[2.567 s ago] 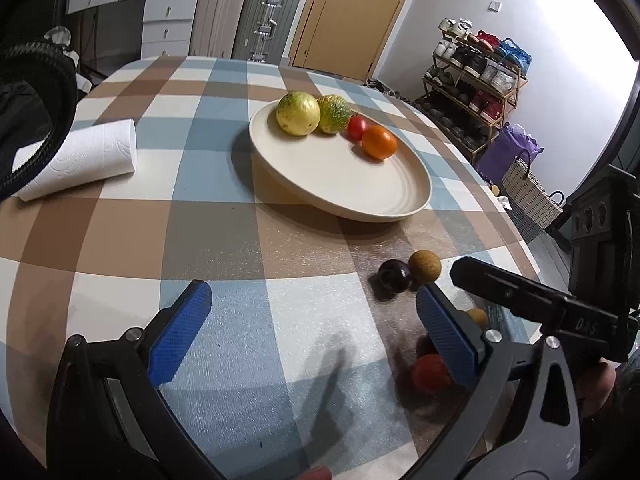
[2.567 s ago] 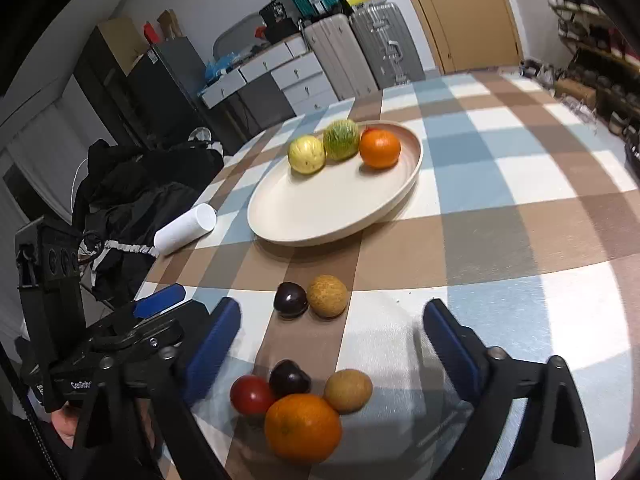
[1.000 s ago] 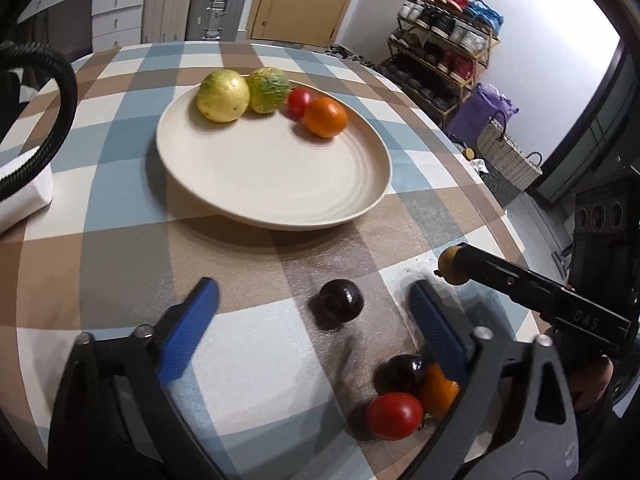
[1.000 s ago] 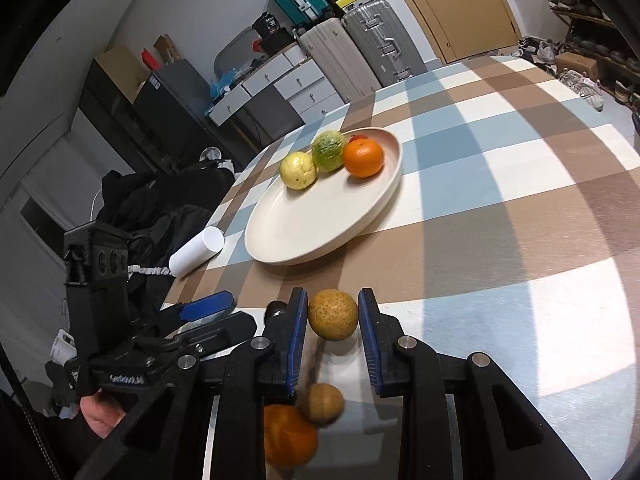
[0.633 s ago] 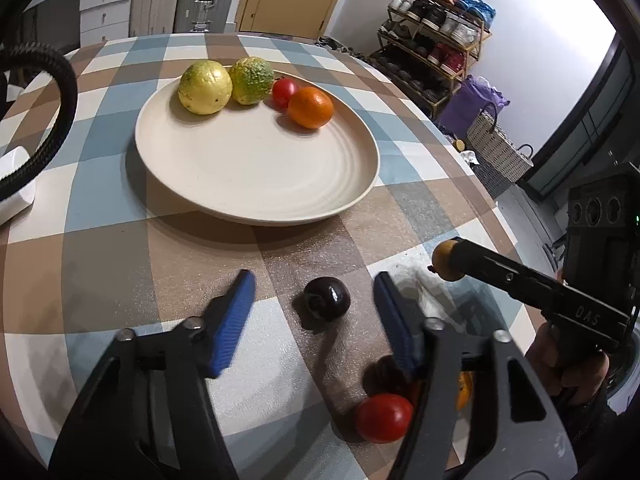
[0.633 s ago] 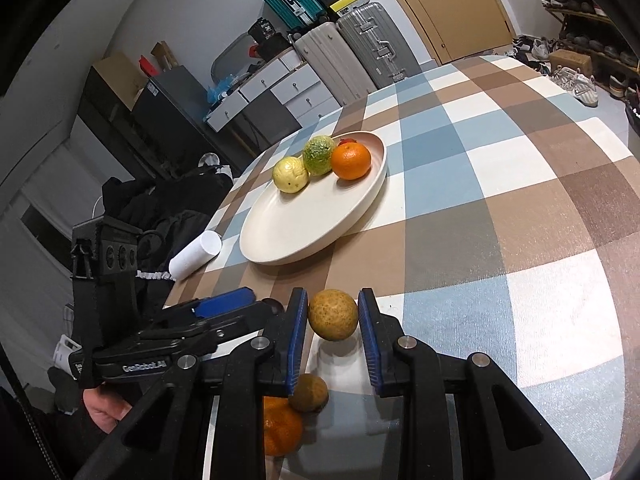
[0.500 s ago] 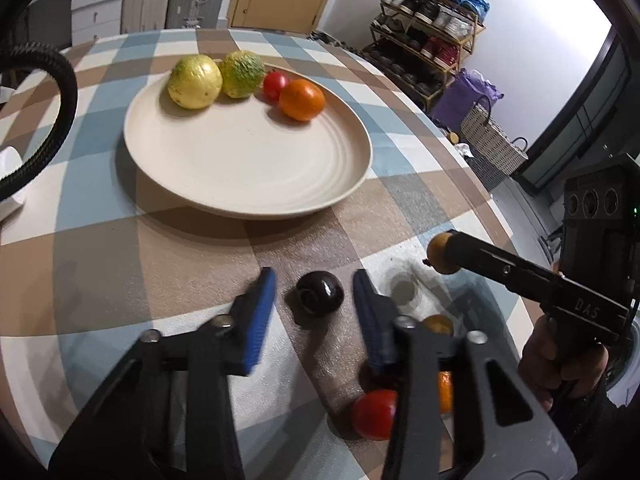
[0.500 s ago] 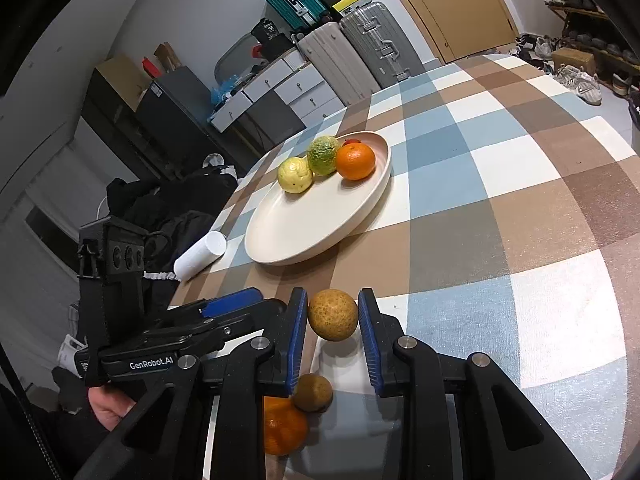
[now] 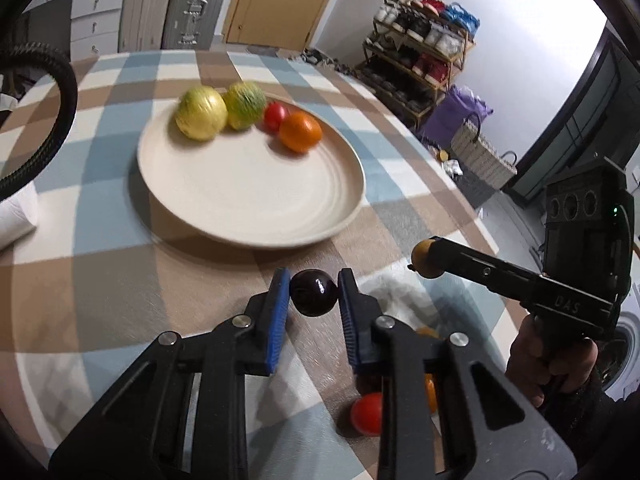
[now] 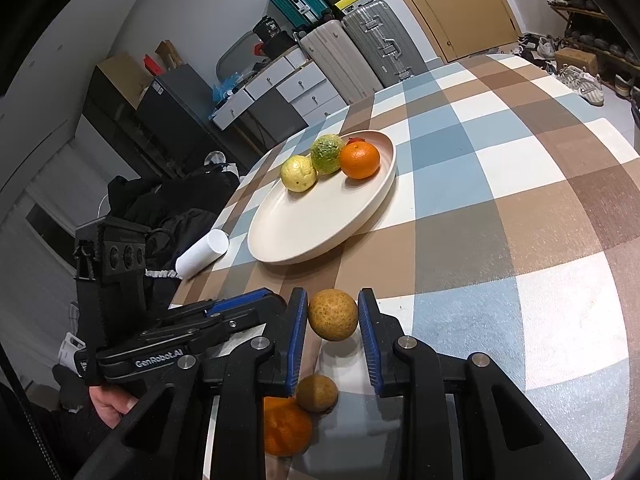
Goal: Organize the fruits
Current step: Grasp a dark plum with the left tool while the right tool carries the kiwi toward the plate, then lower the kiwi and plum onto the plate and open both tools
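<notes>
My left gripper is shut on a dark plum near the front rim of the cream plate. The plate holds a yellow fruit, a green fruit, a red tomato and an orange. My right gripper is shut on a tan round fruit held above the table; it also shows in the left wrist view. A red tomato, an orange and a tan fruit lie on the checked cloth below.
A white paper roll lies left of the plate. Black bags sit off the table's left edge. A shoe rack and a woven basket stand past the far right edge.
My left gripper has closed on the dark plum and holds it. The right gripper keeps the tan fruit and has barely moved.
</notes>
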Tool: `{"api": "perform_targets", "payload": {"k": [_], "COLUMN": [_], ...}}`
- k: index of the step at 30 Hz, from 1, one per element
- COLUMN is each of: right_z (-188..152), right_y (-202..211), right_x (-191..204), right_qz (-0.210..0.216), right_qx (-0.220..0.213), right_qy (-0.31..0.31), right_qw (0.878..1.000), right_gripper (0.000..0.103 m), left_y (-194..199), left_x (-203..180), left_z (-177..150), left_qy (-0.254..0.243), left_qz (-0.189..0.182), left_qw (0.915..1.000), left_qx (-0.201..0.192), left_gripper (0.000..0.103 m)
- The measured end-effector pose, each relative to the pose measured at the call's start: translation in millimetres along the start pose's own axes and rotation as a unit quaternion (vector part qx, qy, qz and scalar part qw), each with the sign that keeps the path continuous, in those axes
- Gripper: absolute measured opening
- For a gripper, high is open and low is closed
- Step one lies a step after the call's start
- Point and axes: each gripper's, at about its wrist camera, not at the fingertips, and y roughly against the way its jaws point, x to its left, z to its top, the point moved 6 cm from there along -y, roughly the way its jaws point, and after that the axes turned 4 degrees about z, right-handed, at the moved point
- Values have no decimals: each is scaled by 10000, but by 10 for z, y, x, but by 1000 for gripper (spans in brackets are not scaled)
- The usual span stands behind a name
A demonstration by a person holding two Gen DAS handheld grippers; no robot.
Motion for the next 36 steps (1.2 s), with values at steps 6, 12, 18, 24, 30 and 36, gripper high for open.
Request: {"api": "perform_targets", "payload": {"k": [6, 12, 18, 24, 30, 36], "right_z": [173, 393, 588, 782, 888, 917], "right_y": [-28, -164, -491, -874, -1330, -1588], "right_x": [88, 265, 489, 746, 812, 773], "right_qz": [55, 120, 139, 172, 82, 116], "right_qx": [-41, -4, 331, 624, 1110, 1356], "right_qy": [118, 428, 813, 1214, 1392, 1276], "right_qw": [9999, 9990, 9960, 9905, 9840, 9824], "right_gripper": [27, 27, 27, 27, 27, 27], "left_y": [238, 356, 267, -25, -269, -395], "left_x": [285, 624, 891, 985, 1066, 1100], "left_z": [309, 738, 1095, 1214, 1258, 1200], "left_qy": [112, 196, 458, 703, 866, 948], "left_qz": [114, 246, 158, -131, -226, -198], "left_qw": [9993, 9975, 9961, 9957, 9950, 9947], "left_qx": [-342, -637, -737, -594, -451, -347], "left_gripper": [22, 22, 22, 22, 22, 22]}}
